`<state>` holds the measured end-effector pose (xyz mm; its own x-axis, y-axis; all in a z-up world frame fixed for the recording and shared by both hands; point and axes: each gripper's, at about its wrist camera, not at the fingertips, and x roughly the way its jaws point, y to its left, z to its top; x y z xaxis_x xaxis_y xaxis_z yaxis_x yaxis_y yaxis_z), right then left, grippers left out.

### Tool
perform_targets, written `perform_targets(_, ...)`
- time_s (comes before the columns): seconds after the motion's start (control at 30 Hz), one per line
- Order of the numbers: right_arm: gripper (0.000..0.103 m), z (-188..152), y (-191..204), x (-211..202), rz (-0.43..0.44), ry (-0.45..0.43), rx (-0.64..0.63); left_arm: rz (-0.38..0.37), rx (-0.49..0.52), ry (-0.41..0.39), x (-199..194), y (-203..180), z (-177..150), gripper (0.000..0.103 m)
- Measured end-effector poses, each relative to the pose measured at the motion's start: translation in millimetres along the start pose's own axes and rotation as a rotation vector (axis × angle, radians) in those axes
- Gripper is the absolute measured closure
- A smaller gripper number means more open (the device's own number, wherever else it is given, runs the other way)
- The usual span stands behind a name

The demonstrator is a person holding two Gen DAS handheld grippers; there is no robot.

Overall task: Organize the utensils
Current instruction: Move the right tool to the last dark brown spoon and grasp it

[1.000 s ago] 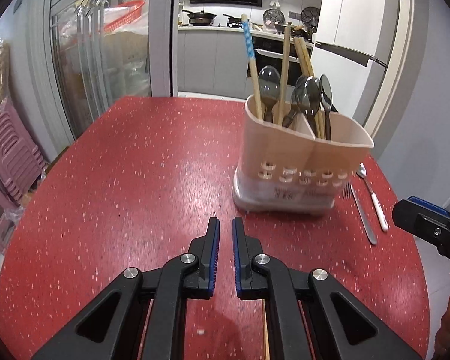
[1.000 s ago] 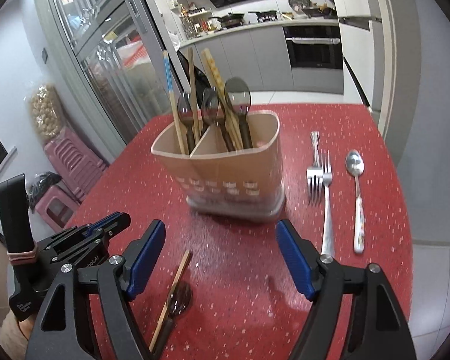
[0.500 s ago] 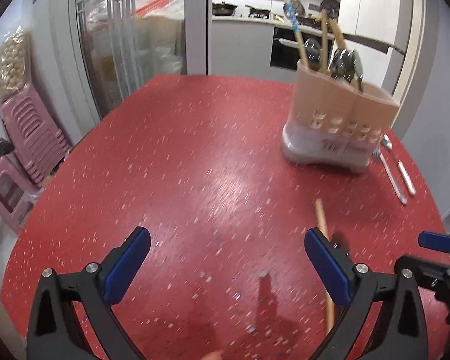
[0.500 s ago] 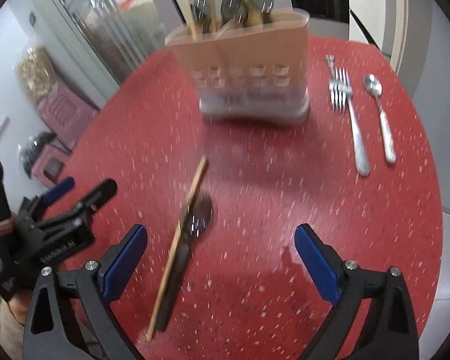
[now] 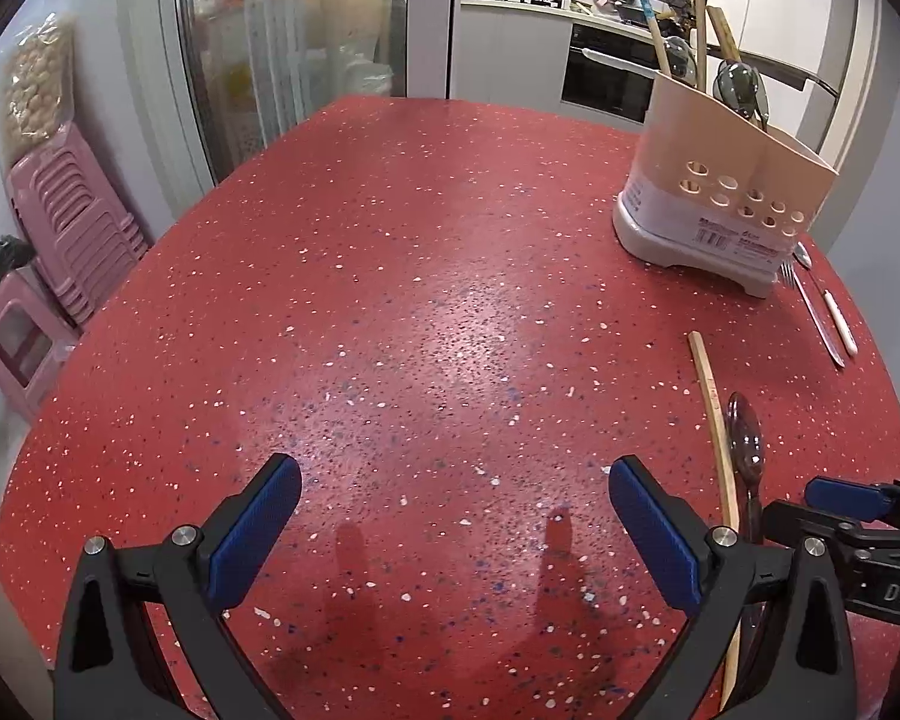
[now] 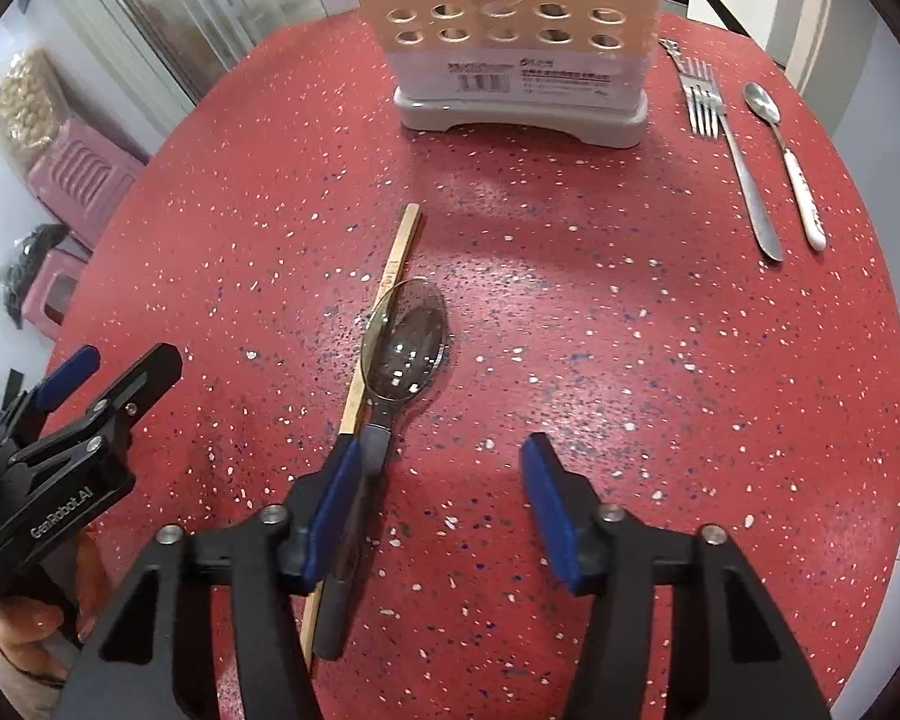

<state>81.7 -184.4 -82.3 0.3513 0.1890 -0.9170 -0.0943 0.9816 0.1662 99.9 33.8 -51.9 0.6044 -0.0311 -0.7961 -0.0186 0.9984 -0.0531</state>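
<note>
Both grippers (jaws apart) flank spoon (image 6: 407, 348) and chopstick (image 6: 384, 306)

Right gripper (image 6: 432, 510) hangs low over a red speckled table (image 6: 660, 360), jaws spread wide w/ blue pads; its left pad sits right at the handle of a dark spoon (image 6: 405, 348) lying near the table's centre. A wooden chopstick (image 6: 384, 312) lies touching the spoon's left side, roughly parallel, its far end pointing toward the back edge. At the back edge stands a beige utensil holder (image 6: 510, 30) on a grey base, w/ round holes and a barcode label. Near the right edge, a fork (image 6: 732, 144) and a white-handled spoon (image 6: 786, 156) lie side by side, apart. Left gripper (image 6: 78, 396) enters at the table's left edge.
</note>
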Motion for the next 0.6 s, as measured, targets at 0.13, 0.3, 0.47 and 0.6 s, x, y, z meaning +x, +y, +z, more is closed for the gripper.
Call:
perform_targets(0.13,0.052,0,12,5,-0.035,0.004,-0.028,-0.004,0.004,0.001,-2,-1,-3,0.0)
perform_targets(0.3,0.054,1,22,8,-0.049,0.017,-0.053,-0.004,0.011,0.01,0,-4,-3,0.0)
perform_targets(0.47,0.055,1,35,12,-0.097,0.018,-0.105,-0.008,0.007,0.018,1,-6,0,0.0)
perform_targets(0.6,0.076,-2,43,14,-0.128,0.006,-0.13,-0.023,0.01,0.027,2,-10,1,0.0)
